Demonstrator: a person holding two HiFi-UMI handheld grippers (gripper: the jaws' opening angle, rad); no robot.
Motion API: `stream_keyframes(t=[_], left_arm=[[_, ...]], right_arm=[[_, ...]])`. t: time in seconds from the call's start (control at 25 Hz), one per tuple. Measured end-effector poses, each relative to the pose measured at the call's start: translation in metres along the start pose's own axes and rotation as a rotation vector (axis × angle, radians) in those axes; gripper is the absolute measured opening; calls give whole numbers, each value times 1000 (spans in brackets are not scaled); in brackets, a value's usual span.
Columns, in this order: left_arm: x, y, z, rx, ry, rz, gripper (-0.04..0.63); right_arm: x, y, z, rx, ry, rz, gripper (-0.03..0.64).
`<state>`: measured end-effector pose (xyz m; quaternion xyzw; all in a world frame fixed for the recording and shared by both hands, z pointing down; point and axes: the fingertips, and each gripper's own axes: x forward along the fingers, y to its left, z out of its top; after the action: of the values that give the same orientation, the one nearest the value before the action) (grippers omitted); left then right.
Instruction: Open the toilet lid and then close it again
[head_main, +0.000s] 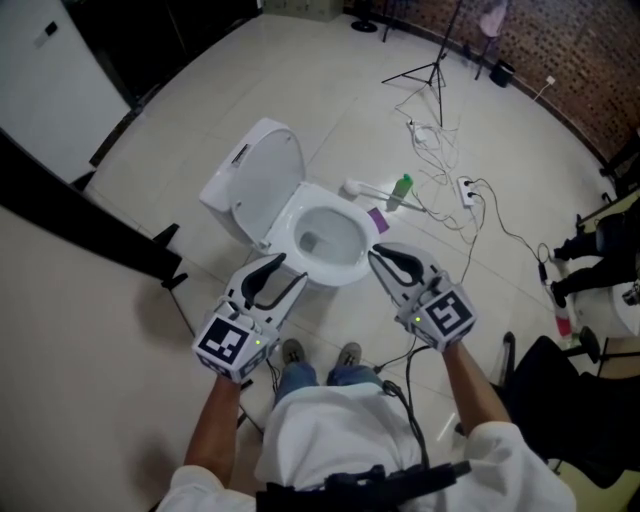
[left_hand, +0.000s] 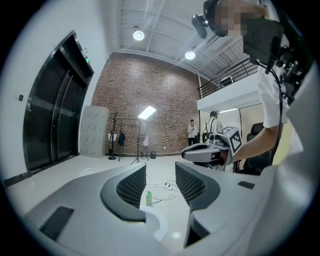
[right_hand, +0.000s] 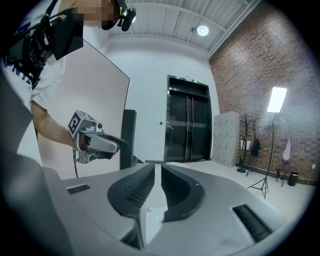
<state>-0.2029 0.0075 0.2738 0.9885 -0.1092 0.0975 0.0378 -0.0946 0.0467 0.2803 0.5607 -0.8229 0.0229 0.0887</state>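
The white toilet stands on the tiled floor just ahead of me in the head view. Its lid is raised and leans back, and the open bowl shows below it. My left gripper hovers at the bowl's near left rim, jaws apart with nothing between them. My right gripper hangs at the bowl's near right rim, its jaws drawn together on nothing. Neither gripper touches the toilet. Each gripper view shows the other gripper: the right one, the left one.
A green bottle, a purple item and a white tube lie right of the toilet. Beyond them are cables with a power strip and a tripod. A dark partition runs at left, a black chair stands at right.
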Motion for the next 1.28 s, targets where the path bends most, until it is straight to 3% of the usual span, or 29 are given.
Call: stream_keyframes(t=[0.12,0.32,0.6,1.0,1.28], left_arm=[[2,6,-6,23,27,42,172],[3,6,2,4,-68,53,175],[4,15,-3,-9,-75,136,176],[-13,60,-35,-40,-3,304,176],[-23,145,-57,-30,108,331,181]], right_arm=[[-1,-2,-2,2,0,2,32],[-3,-6,-2,-1,-11,11,32],[-10,-13,-11,-41,-2,26,32],[0,-10,-35,-147,76,116,32],[31,19,-45,-84,89,92,32]])
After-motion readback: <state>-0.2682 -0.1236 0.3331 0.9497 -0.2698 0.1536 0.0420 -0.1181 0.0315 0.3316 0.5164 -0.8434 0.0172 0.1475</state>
